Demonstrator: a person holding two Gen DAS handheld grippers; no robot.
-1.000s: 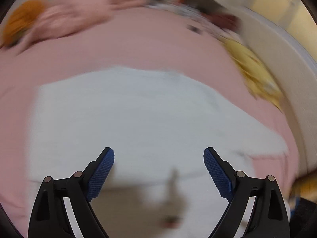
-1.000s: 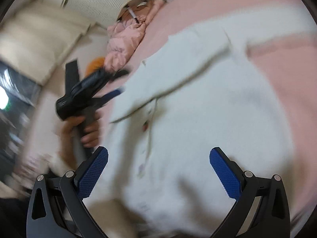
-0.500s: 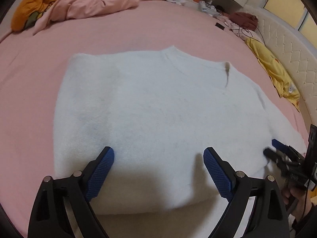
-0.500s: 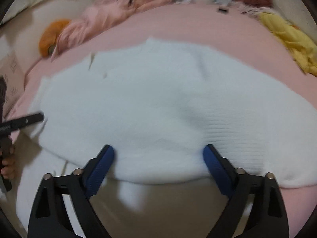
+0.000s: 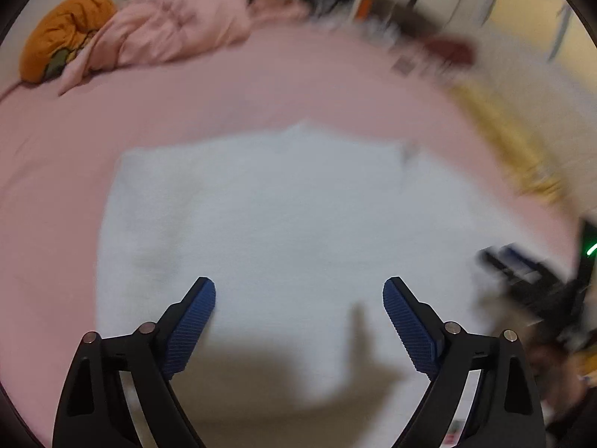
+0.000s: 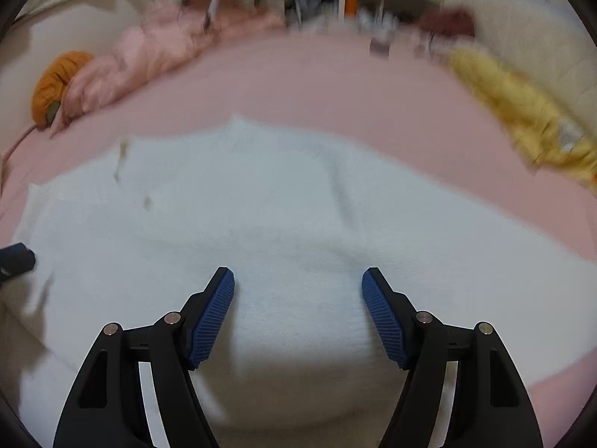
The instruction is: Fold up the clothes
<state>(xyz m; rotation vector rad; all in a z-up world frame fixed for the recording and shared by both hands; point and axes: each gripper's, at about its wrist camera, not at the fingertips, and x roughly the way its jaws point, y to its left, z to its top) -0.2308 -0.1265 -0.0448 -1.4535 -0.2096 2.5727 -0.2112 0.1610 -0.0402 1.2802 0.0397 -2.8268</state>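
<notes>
A white knit sweater (image 5: 268, 216) lies spread on the pink bed sheet (image 5: 186, 86), its neckline at the far side. It also fills the right wrist view (image 6: 283, 216). My left gripper (image 5: 299, 298) is open and empty above the sweater's near part. My right gripper (image 6: 297, 287) is open and empty above the near hem, its jaws a bit less wide. The right gripper shows blurred at the right edge of the left wrist view (image 5: 522, 272). A left gripper fingertip shows at the left edge of the right wrist view (image 6: 15, 259).
A crumpled pink blanket (image 5: 175, 33) and an orange plush (image 5: 63, 33) lie at the far left of the bed. A yellow garment (image 6: 522, 112) lies at the far right. Clutter and a dark red cloth (image 6: 447, 22) sit beyond the bed.
Both views pulled back a little and blurred. The right gripper's jaws have narrowed somewhat. The sweater lies as it did half a second ago.
</notes>
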